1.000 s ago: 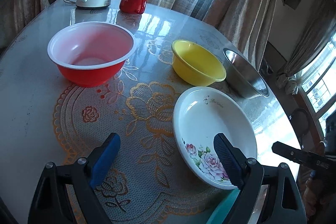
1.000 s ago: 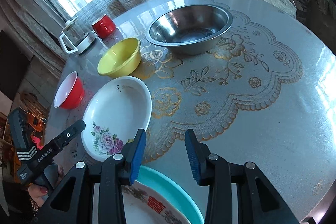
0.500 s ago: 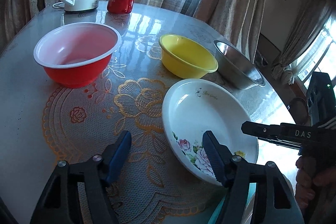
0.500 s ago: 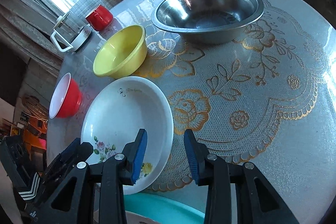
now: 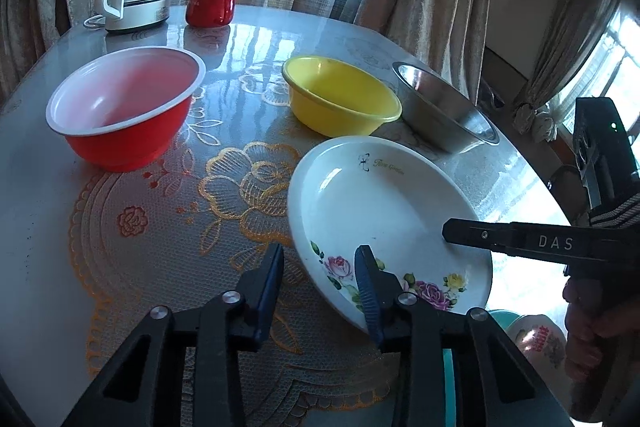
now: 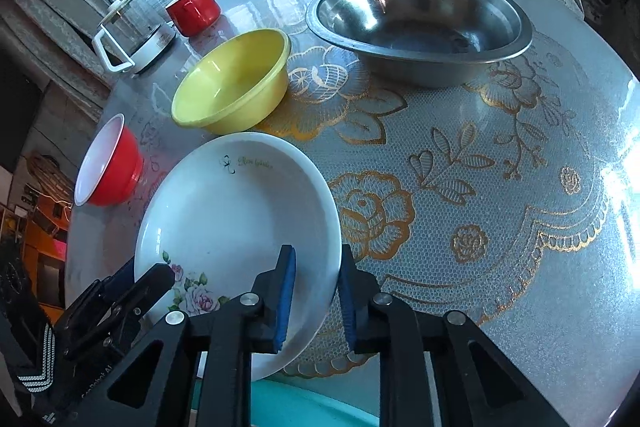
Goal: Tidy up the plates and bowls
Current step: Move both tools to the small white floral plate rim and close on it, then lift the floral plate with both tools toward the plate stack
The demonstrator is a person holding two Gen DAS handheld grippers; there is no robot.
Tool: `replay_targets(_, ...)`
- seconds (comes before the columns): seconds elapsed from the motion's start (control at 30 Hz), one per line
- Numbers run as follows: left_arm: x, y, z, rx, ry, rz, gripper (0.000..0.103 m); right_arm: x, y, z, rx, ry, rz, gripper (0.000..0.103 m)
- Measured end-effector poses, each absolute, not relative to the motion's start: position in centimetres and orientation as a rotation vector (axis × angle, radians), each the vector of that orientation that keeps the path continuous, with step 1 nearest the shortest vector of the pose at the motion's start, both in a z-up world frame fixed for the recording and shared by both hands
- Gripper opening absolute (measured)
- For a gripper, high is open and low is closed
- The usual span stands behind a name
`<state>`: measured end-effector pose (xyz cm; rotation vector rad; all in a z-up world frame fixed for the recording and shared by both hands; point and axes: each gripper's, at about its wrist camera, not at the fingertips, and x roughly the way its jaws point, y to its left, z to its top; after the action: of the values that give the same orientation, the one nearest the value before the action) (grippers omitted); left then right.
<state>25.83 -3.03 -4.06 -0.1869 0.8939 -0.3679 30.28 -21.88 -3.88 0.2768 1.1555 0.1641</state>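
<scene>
I hold one gripper in each hand, and both are at the white plate, which lies near the front edge of the table, just before the yellow bowl and the steel bowl. My left gripper is narrow but not closed: one finger is outside the plate's near rim and the other is over the painted roses, so the rim stands between them and, as far as I can see, is not yet pinched. My right gripper is the same on the other side, with one pad over the inside of the plate and one outside, the rim in the gap. The red bowl stands well apart to the left. I judge that the plate is ceramic, so it is stiff, rather heavy and easy to break, and its glaze looks smooth and slippery. For this reason I think the rim is the only good place to take it, deep enough that the pads sit on the sloped wall and not only on the lip. With a grip on two sides it should lift level. At the table's near edge I see a teal plate, which may be the place to stack it; I am not sure.
</scene>
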Motion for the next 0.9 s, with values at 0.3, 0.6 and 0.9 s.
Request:
replay_targets(0.3, 25.5, -3.2, -4.1, -0.159, 0.895, -0.367, 0.03, 29.8, -22.4, -4.1, 0.349, 1.178, 0.183, 0.013)
replay_targets(0.6, 25.5, -2.8, -4.0, -0.176, 0.896, -0.366, 0.03, 28.4, -22.3, -3.2, 0.374, 1.146, 0.202, 0.013)
replay_targets(0.9, 25.2, -2.8, -3.6, -0.168, 0.878, -0.365, 0.03, 28.2, -21.5, -2.7, 0.355, 1.125, 0.186, 0.013)
